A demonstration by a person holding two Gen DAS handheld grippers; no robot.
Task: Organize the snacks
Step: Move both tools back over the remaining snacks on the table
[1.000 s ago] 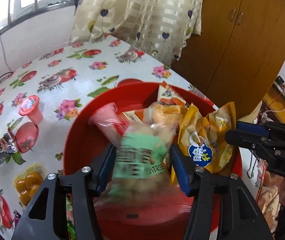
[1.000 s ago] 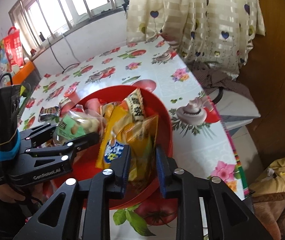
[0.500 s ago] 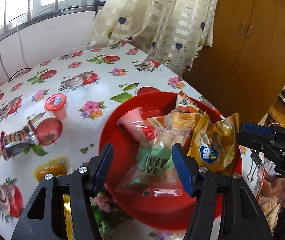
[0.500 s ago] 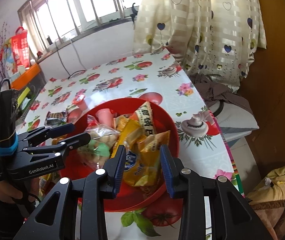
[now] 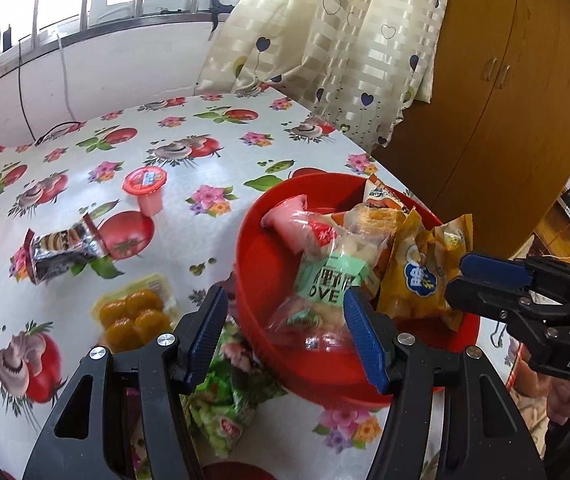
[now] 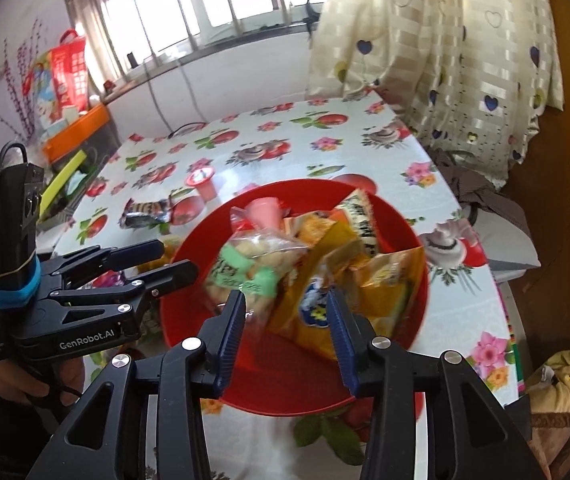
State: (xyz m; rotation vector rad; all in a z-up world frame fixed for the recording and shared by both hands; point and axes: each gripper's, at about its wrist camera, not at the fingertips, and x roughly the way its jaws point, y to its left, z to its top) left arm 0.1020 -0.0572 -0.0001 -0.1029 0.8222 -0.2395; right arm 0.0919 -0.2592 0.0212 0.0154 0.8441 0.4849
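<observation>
Filling up: red bowl (image 5: 253,240) ahead of both grippers holds several packets. Left gripper (image 5: 285,332) spread, empty; right gripper (image 6: 285,332) opening, nothing pinched. Left of it on desk (image 5: 85,152): jelly cup (image 5: 145,190), dark wafer pack (image 5: 61,246), orange pastry pack (image 5: 133,312), green pack (image 5: 221,412) remain.

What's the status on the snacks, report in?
Left gripper open, empty. Right gripper opening, yellow bag loose in the red bowl. Cup, wafer pack, orange pack on the table, nothing blocking.
</observation>
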